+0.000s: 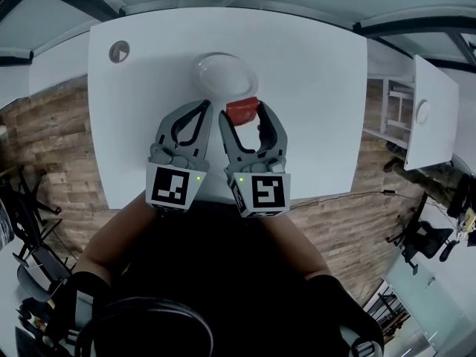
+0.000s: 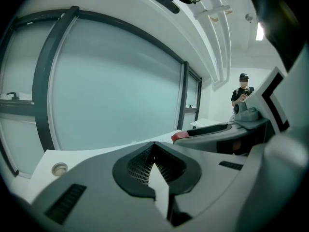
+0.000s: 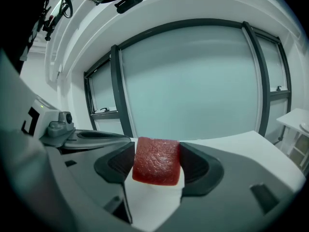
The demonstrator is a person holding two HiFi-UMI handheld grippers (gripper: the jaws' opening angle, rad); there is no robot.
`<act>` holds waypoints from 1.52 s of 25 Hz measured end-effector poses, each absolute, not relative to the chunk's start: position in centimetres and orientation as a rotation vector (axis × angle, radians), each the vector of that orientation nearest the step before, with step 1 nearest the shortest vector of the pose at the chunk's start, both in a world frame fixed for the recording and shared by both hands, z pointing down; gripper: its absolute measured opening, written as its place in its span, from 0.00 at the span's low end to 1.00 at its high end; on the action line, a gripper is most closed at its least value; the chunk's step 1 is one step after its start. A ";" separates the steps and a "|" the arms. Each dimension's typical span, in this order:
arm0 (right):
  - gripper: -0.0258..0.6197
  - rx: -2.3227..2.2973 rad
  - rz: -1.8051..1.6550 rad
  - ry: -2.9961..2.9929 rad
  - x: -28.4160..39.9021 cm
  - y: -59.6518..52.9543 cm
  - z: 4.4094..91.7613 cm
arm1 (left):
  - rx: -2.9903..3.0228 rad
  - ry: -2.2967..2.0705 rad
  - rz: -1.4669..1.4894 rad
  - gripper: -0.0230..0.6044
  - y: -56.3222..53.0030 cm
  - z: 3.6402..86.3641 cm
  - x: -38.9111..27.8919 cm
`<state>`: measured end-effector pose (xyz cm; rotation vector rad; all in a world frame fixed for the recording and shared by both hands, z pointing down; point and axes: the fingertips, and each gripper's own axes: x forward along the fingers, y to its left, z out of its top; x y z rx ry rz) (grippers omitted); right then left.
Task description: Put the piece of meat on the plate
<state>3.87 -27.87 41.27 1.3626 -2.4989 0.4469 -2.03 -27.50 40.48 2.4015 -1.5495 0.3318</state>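
Note:
A red, slab-shaped piece of meat (image 3: 156, 161) sits clamped between the jaws of my right gripper (image 3: 157, 164), lifted off the table. From the head view the meat (image 1: 242, 111) shows at the tip of the right gripper (image 1: 243, 116), just right of and nearer than a clear glass plate (image 1: 223, 74) on the white table (image 1: 312, 103). My left gripper (image 1: 207, 107) is beside the right one, its jaws shut with nothing between them, tips close to the plate's near rim. In the left gripper view (image 2: 154, 146) the meat (image 2: 179, 136) peeks past the right gripper.
A round cable grommet (image 1: 119, 51) lies at the table's far left corner. Glass partition walls stand beyond the table. A second white desk (image 1: 433, 110) is to the right, with office chairs on the wood floor. A person (image 2: 243, 93) stands in the distance.

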 end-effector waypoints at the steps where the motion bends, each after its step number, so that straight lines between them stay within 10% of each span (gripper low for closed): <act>1: 0.49 1.361 0.454 -2.493 3.9 -28.2 41.7 | 2.397 -1.547 0.341 0.04 -27.7 40.9 -2.0; 38: 0.49 1.238 0.554 -2.308 1.2 -33.8 52.2 | 2.258 -1.513 0.482 0.04 -32.8 50.9 -3.7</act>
